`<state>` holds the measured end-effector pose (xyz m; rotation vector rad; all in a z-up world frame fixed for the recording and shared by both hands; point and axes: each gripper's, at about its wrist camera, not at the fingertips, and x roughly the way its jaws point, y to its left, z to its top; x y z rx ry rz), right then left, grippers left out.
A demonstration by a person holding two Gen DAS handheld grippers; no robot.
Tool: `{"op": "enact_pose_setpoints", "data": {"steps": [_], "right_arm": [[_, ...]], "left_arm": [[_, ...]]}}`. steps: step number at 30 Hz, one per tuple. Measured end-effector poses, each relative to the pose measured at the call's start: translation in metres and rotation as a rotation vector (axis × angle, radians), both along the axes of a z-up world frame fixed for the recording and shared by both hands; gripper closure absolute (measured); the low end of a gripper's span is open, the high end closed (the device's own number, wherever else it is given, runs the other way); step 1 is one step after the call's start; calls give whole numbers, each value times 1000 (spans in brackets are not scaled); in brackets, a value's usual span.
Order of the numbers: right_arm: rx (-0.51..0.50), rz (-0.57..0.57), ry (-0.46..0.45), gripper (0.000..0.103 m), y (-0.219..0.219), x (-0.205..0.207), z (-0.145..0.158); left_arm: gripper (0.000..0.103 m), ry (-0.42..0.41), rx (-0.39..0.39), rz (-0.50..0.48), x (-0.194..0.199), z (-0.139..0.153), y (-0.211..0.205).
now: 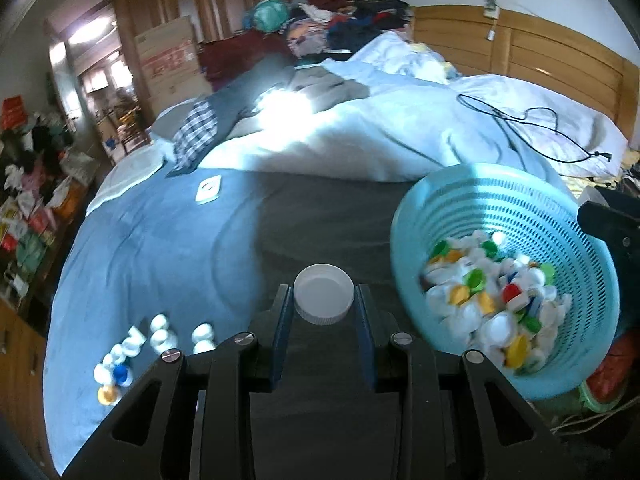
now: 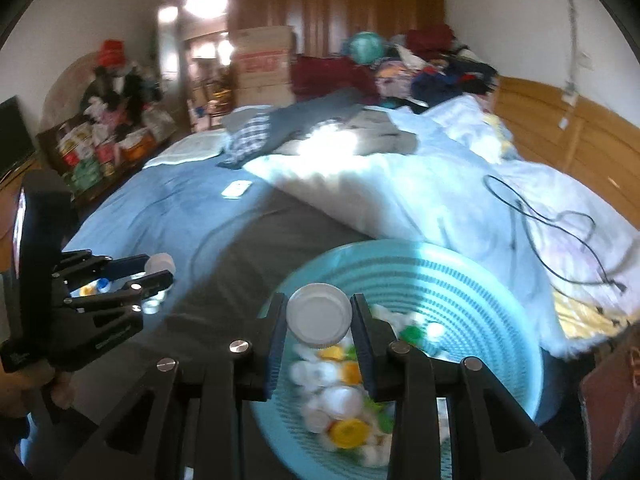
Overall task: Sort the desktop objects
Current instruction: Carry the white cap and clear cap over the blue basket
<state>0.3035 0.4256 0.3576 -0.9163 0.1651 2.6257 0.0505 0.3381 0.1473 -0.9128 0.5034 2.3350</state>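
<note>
Pinching a wide white plastic bottle cap (image 1: 324, 299), hollow side up, the left gripper (image 1: 323, 312) hangs over the dark grey part of the bedspread (image 1: 320, 216). Same deal on the other side: the right gripper (image 2: 319, 325) has its own round white plastic lid (image 2: 319, 315) squeezed between the blue finger pads (image 2: 277, 344), right above the light-blue perforated plastic basket (image 2: 480, 300), which is loaded with white, yellow, green and red caps (image 1: 496, 300). Off to the left on the blue sheet (image 1: 152, 240) sits a little cluster of sorted white caps (image 1: 160, 334) plus one blue and one yellow. Further back there's a small white card-like thing (image 1: 209, 189), a rumpled white duvet (image 1: 360, 140), a black cable (image 1: 532, 128) and a clothes heap (image 1: 340, 12).
</note>
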Motion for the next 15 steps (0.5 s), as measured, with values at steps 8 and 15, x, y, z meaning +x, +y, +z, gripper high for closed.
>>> {"op": "enact_pose_setpoints", "data": {"steps": [8,15], "right_arm": [[-34,-68,-33,69,48,16,-11],[-65,-105,-45,69,72,27,-25]], "left_arm": [[77,-39,-43,-89,10,-1,60],[77,-104,-99,-153,19,-12,102]]}}
